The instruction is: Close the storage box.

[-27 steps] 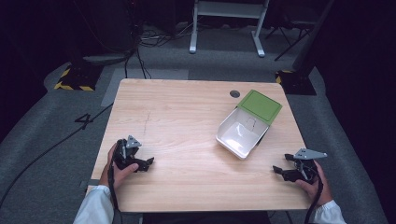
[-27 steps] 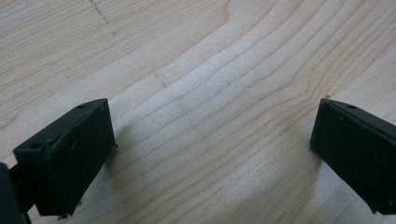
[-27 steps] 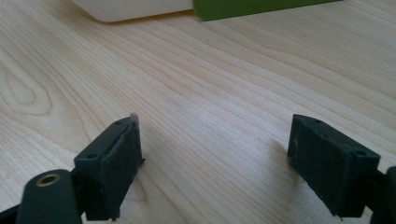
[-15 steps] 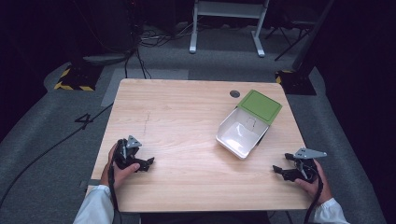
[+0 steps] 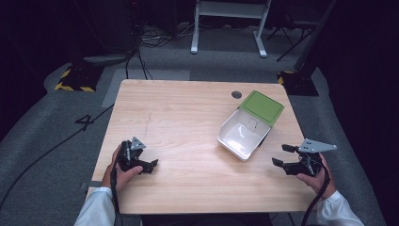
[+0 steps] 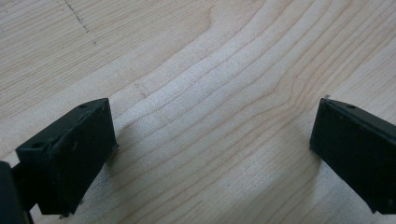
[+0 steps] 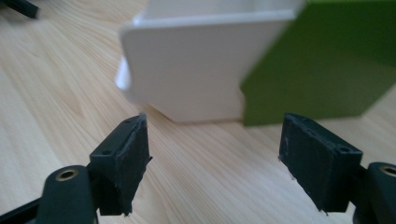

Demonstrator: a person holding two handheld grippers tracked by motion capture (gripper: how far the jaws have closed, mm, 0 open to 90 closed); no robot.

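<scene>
Box (image 5: 243,133) first: white, open-topped, it sits on the table (image 5: 188,122) toward the far right, with its green lid (image 5: 262,107) attached along the far edge and folded back, lying flat behind it. Box and lid together run on a slant, from the near left up to the far right, so the long line of the pair points roughly away from the person and to the right. Inside, the box looks bare apart from a faint mark on its floor that is too small to make out.

From the box, the right claw (image 5: 281,156) lies just off the near right corner, near it but not touching, and its jaws stand wide apart, holding nothing. In the right gripper view the right claw (image 7: 215,158) looks straight at the white wall (image 7: 191,70) and the green lid (image 7: 327,65) beside it, so it already faces its target. That hand is clearly the nearer one. It rests low at the table's near right edge, wrist level.

The left claw (image 5: 151,165) is well apart from the box, across the table to the left, also spread open and empty, over bare wood (image 6: 210,107).
</scene>
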